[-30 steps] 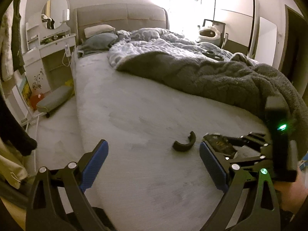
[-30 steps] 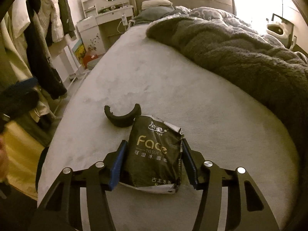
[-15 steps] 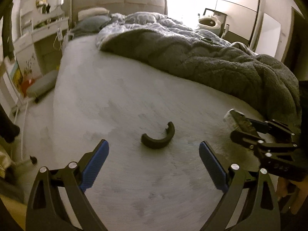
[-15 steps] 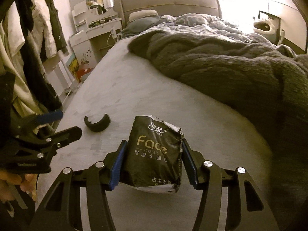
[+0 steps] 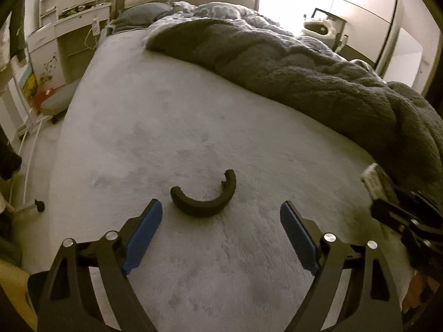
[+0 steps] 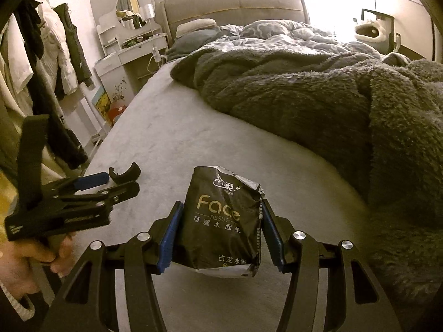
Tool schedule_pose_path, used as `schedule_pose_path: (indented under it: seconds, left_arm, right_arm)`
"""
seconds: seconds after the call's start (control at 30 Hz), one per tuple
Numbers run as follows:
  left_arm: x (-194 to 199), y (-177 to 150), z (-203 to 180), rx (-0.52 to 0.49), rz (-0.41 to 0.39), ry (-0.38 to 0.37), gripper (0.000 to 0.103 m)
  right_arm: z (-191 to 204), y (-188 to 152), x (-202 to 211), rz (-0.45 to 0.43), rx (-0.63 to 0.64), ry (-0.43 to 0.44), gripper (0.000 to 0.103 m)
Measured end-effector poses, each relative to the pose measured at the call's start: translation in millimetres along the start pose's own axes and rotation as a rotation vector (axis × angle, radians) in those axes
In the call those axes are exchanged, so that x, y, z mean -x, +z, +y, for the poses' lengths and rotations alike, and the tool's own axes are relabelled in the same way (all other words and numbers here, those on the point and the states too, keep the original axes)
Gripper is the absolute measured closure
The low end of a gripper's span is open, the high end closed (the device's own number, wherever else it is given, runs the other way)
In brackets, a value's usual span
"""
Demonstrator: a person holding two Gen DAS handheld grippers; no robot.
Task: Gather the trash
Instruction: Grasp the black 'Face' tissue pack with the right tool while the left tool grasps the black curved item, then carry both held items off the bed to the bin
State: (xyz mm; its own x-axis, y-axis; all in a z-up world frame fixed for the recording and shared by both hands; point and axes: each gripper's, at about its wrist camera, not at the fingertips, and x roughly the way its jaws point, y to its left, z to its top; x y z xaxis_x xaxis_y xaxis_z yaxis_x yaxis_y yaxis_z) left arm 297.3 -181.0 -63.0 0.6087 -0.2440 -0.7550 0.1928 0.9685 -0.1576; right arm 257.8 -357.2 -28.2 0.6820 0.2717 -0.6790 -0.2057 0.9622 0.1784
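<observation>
Right wrist view: right gripper (image 6: 220, 238) clamps a crumpled black tissue pack (image 6: 224, 221). Left gripper (image 5: 221, 232), wide and closing, frames nothing; a black curved scrap (image 5: 203, 197) lies just ahead on bare bed (image 5: 166, 116), blanket (image 5: 304, 83) well right.

A grey-sheeted bed (image 5: 155, 127) is seen. On it are spread a dark fleece blanket (image 5: 304, 77) and a patterned duvet (image 5: 221, 11); a black curved piece (image 5: 203, 202) is laid on the bare sheet.
</observation>
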Motion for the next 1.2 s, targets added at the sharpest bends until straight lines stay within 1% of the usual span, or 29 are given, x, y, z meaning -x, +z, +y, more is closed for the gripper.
schedule_pose_path:
  seconds: [0.1,0.23,0.43,0.57,0.67,0.73,0.77,0.8,0.87,1.0,1.2]
  left_arm:
    - [-4,1,3,0.037,-0.001,0.01,0.017]
    - [-8,4,3,0.06,-0.006,0.033,0.02]
    - [-14,5,2,0.084,-0.023,0.077,0.026]
    - [-17,7,4,0.097,-0.025,0.089,0.03]
    - [-19,8,4,0.103,-0.029,0.098,0.031]
    - [-19,7,6,0.11,-0.036,0.106,0.035]
    - [-19,7,6,0.113,-0.039,0.109,0.04]
    - [-18,7,8,0.119,-0.042,0.109,0.045]
    - [-16,8,12,0.135,-0.045,0.103,0.052]
    - [-14,8,18,0.157,-0.047,0.075,0.054]
    - [-7,5,18,0.145,-0.044,0.051,0.054]
  right_arm:
    - [0,-1,2,-0.002,0.006,0.004,0.047]
    - [-4,-4,5,-0.004,0.012,0.013,0.047]
    - [-8,-7,7,-0.002,0.011,0.028,0.047]
    - [-9,-5,8,0.0,0.01,0.039,0.047]
    - [-10,-4,9,-0.003,0.01,0.046,0.047]
    - [-10,-5,9,-0.002,0.012,0.048,0.047]
    - [-11,-5,9,-0.001,0.012,0.049,0.047]
    - [-11,-5,8,0.001,0.012,0.049,0.047]
    - [-10,-5,8,0.002,0.011,0.052,0.047]
    - [-2,-5,7,0.001,0.023,0.061,0.047]
    - [10,-6,6,0.006,0.017,0.069,0.047]
